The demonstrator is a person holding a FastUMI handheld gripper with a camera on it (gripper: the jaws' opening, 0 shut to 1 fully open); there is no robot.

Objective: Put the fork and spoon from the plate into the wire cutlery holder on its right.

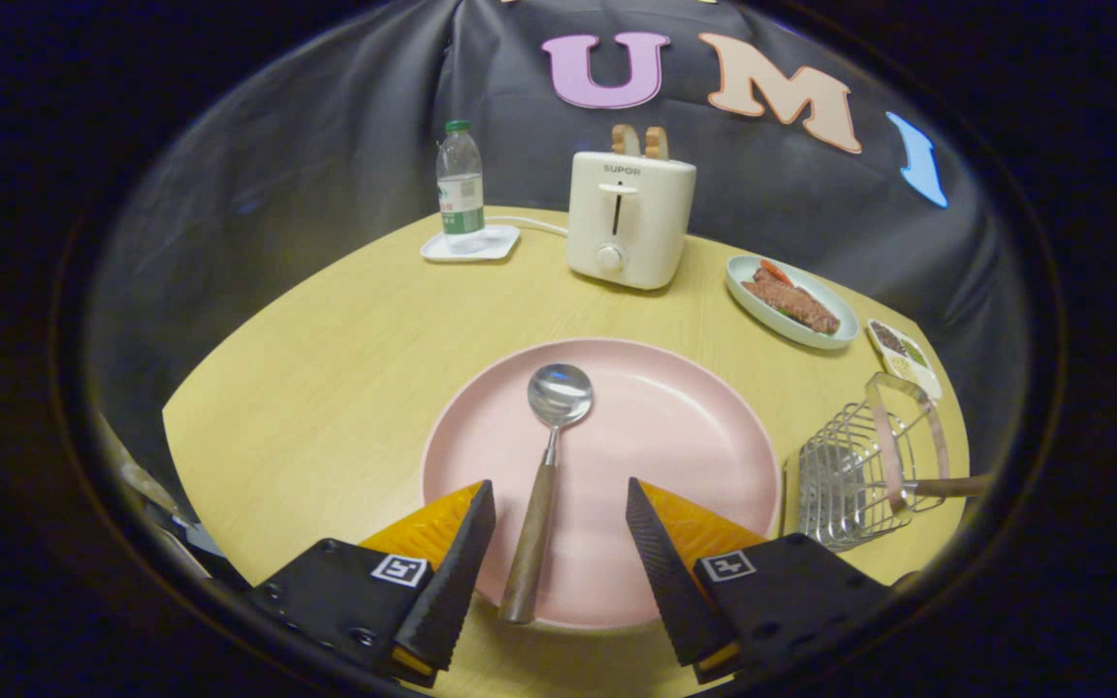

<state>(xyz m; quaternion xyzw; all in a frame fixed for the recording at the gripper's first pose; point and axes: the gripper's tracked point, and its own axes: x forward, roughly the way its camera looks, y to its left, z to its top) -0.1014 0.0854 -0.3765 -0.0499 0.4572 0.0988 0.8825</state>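
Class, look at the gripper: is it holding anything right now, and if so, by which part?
Nothing is held. The gripper is open, its fingers either side of the spoon handle on the pink plate, not touching it.

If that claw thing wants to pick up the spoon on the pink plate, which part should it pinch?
Probably the wooden handle of the spoon, approached from above at the near end. The handle lies straight between the open gripper fingers, pointing back toward them, and its end overhangs the plate rim, leaving room underneath. The metal bowl is round and would likely slip.
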